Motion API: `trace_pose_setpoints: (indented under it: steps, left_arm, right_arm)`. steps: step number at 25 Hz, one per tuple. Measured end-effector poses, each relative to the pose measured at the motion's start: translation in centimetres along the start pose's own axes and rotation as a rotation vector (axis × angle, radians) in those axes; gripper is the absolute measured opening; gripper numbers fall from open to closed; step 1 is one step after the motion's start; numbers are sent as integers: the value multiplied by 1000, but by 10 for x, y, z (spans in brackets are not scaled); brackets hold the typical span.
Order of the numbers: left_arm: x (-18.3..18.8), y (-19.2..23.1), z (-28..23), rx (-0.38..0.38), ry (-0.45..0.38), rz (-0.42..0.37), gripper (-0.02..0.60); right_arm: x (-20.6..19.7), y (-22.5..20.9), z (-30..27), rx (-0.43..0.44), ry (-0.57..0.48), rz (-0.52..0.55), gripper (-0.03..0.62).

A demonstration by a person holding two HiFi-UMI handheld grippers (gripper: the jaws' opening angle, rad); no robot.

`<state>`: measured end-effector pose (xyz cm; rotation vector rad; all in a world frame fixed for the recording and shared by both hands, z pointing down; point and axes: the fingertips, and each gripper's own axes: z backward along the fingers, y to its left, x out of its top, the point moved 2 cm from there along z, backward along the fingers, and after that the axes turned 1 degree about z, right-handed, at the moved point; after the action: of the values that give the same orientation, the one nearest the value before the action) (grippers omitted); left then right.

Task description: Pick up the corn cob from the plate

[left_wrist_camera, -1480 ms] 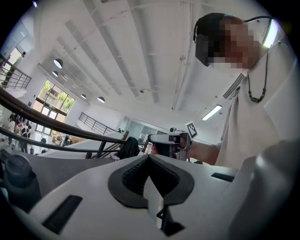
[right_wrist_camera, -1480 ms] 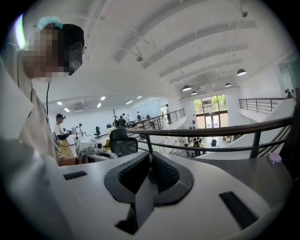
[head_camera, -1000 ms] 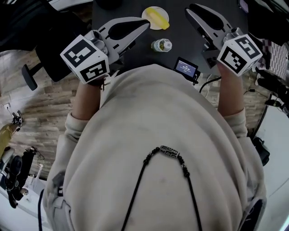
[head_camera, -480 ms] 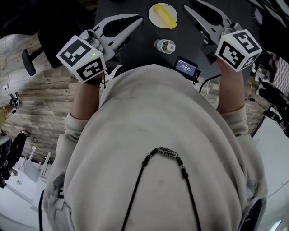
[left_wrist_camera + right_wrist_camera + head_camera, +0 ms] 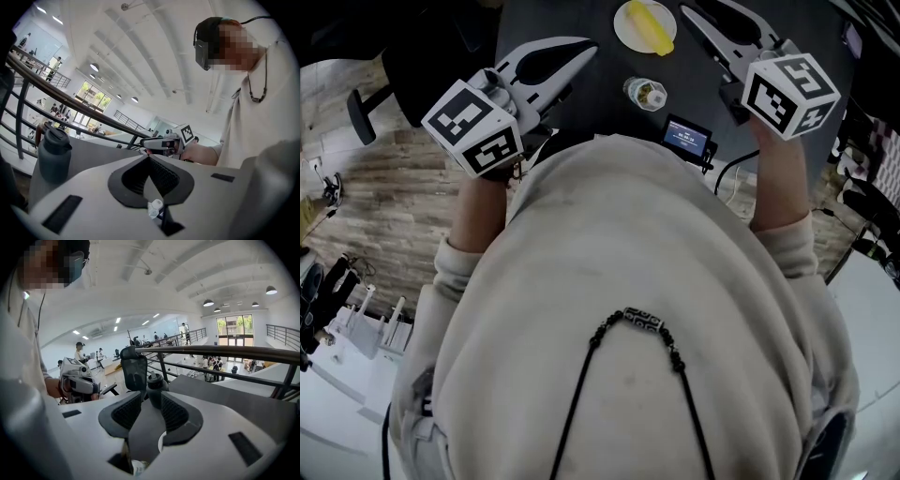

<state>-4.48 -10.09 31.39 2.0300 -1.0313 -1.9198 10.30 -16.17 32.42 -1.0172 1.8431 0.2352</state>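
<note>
The dark table [image 5: 600, 94] carried a white plate [image 5: 626, 28] well out from its near edge, and the corn cob [image 5: 649, 26] lay on that plate, yellow and untouched, with both tools apart from it. Closer to the near edge stood a small clear bottle [image 5: 645, 92], seen from above, and a small screen device [image 5: 685, 138] sat right at that edge with a cable running off it. A dark flask [image 5: 55, 154] stood elsewhere on the table.

The left gripper [image 5: 589, 49] hung over the table's left part, its jaws pressed together with nothing in them. The right gripper [image 5: 151, 395] was over the right part, its jaws opening, with only a bare gap between them and the flask showing beyond.

Around the table lay a wood-plank floor [image 5: 384, 206]. The room was a tall white hall with ceiling beams, round lamps, a dark railing [image 5: 225, 352], bright windows, a mesh office chair [image 5: 133, 369] and people far off.
</note>
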Motion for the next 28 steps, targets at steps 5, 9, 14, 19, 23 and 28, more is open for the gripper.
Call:
trace_pose_setpoints:
  steps: [5,9,14,19,23,28]
  left_arm:
    - [-1,2,-2,25,-1,-12,6]
    - [-7,1,-4,43,27,-24,6]
    - [-10,1,-3,63,45,-34,5]
    - [-12,-3,1,78,43,-34,6]
    - [-17,0,4,91,51,-15,6]
    - [-22,-1,7,101,51,-7,6]
  right_arm:
    - [-21,-18,-9,-36,44,-12,124]
    - [-38,-32,-17,-32,63,-27,124]
    - [-47,-38,-33,-29,74,-25,124]
    - [-59,-46,-39,-26,101,-45,129]
    - [-67,-53,-45,-27,111,-54,140]
    - [-77,-56,-50,-25,127,-64,144]
